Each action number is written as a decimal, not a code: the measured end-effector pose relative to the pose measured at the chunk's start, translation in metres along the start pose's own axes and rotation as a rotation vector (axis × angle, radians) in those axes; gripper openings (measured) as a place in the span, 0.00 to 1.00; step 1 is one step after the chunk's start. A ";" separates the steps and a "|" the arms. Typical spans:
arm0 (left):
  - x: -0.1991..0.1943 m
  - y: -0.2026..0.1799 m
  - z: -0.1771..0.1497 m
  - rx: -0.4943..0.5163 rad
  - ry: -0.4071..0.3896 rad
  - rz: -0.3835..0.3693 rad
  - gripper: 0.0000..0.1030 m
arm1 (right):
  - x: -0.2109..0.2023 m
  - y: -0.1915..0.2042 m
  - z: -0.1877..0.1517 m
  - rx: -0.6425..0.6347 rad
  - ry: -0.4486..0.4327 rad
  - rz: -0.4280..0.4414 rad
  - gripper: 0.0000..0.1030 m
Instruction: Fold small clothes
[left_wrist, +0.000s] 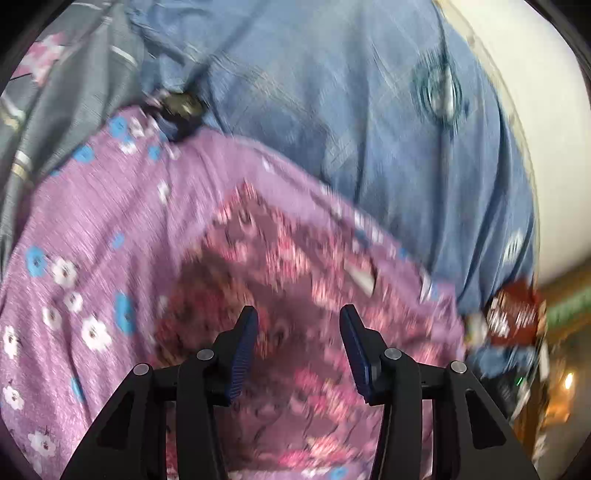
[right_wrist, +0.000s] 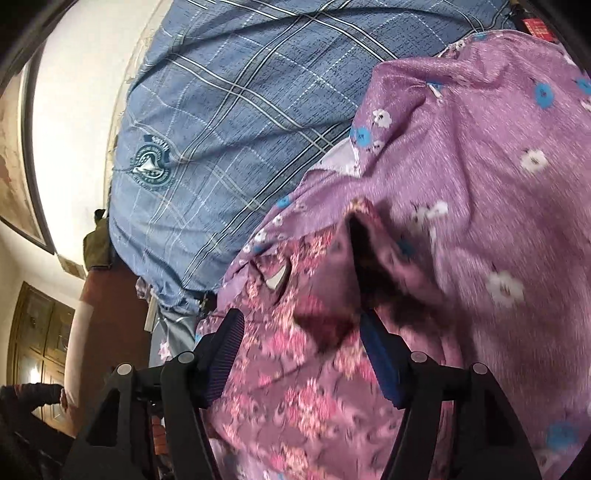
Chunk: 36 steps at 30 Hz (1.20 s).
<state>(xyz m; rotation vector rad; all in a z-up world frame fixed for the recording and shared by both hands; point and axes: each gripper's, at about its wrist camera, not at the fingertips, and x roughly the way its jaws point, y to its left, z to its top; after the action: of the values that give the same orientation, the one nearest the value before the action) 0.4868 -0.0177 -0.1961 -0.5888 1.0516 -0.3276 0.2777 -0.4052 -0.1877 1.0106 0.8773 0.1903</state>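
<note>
Blue checked bedcover (right_wrist: 236, 122) underneath, white wall (right_wrist: 74, 110) behind. Purple flowered garment (left_wrist: 110, 229) spread across it, pink-patterned piece (left_wrist: 280, 280) lying on top, blurred with motion. Left tool (left_wrist: 298, 347) spread wide over the pink cloth, gripping nothing. Right tool (right_wrist: 301, 354) parted too, cloth between the fingers but not pinched. Probably lining up for a grasp; next, closing on an edge to fold over.

Spread left gripper (left_wrist: 298, 321) over pink floral garment (left_wrist: 266, 266)
</note>
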 end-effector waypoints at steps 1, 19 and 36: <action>0.012 -0.002 -0.006 0.019 0.046 0.002 0.44 | 0.004 -0.003 -0.002 0.016 0.016 0.014 0.65; 0.085 0.017 0.061 -0.061 -0.056 -0.152 0.47 | 0.079 0.021 0.022 0.097 -0.157 0.315 0.67; 0.148 -0.038 -0.019 0.204 0.314 -0.092 0.48 | 0.043 -0.007 0.028 0.073 -0.117 0.011 0.37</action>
<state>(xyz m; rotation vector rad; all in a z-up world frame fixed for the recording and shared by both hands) 0.5404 -0.1302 -0.2860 -0.4101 1.2759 -0.6155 0.3240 -0.4056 -0.2107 1.0842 0.7768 0.1082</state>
